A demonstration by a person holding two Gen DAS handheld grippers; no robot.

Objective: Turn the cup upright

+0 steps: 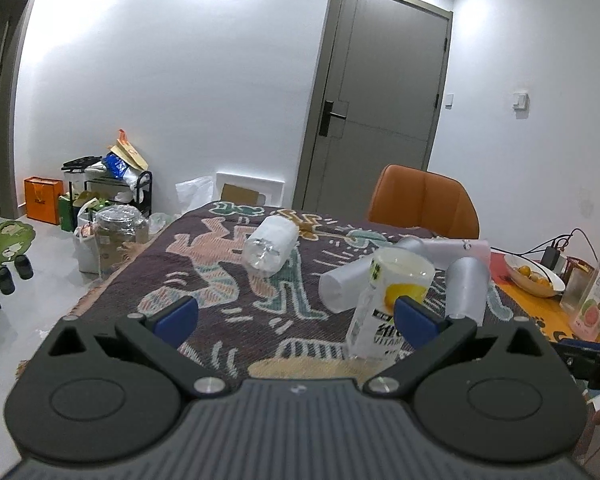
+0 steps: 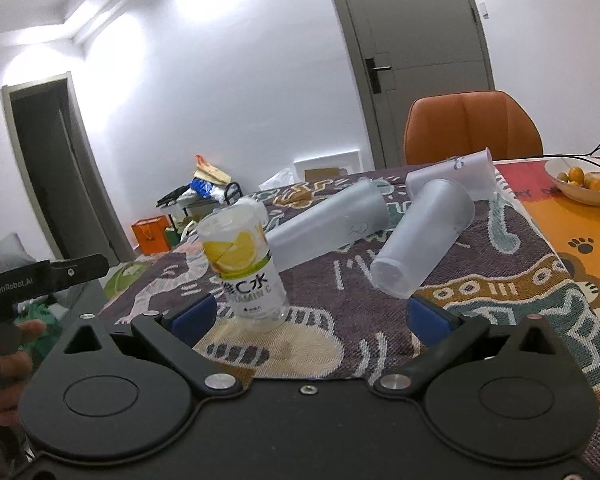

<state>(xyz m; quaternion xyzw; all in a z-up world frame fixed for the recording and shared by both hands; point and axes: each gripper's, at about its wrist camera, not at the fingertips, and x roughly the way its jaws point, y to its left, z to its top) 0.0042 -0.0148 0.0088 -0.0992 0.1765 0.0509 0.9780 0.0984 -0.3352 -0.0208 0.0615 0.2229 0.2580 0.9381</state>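
Observation:
Three frosted plastic cups lie on their sides on the patterned cloth: a near one [image 2: 422, 236] [image 1: 466, 286], a middle one [image 2: 328, 224] [image 1: 342, 286], and a far one [image 2: 452, 174] [image 1: 448, 248]. A cut bottle with a lemon label [image 2: 248, 264] [image 1: 388, 302] stands upright in front of them. My left gripper [image 1: 296, 318] is open and empty, its right finger next to the lemon bottle. My right gripper [image 2: 312, 316] is open and empty, just short of the near cup and the bottle.
A clear crumpled bottle [image 1: 270, 246] lies on the cloth farther back. A bowl of oranges [image 2: 584, 182] and a juice bottle [image 1: 596, 300] stand at the right. An orange chair [image 2: 472, 126] is behind the table. The left gripper's handle [image 2: 40, 276] shows at the left.

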